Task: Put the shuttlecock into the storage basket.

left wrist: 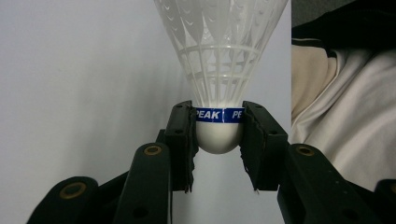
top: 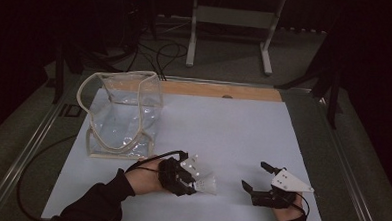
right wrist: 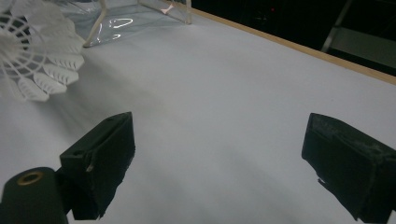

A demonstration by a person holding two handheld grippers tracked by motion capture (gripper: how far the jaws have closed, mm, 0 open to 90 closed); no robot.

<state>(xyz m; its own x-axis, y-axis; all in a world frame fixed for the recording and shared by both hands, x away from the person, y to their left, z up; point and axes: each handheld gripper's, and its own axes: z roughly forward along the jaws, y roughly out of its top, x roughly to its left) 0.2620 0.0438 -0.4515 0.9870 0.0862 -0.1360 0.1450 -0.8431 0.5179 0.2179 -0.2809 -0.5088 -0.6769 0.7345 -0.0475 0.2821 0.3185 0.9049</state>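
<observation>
My left gripper [left wrist: 217, 135] is clamped on the rounded cork of a white plastic shuttlecock [left wrist: 219, 60], just above the pale worktop [top: 223, 126]. My right gripper [top: 257, 178] rests nearby, jaws apart. A clear plastic zip bag [top: 124, 112] stands behind.

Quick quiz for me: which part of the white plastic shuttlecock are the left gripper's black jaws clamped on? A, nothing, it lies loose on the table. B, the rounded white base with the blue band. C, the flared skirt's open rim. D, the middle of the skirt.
B: in the left gripper view the left gripper has its pads pressed on both sides of the white plastic shuttlecock's rounded base, at the blue band.
</observation>
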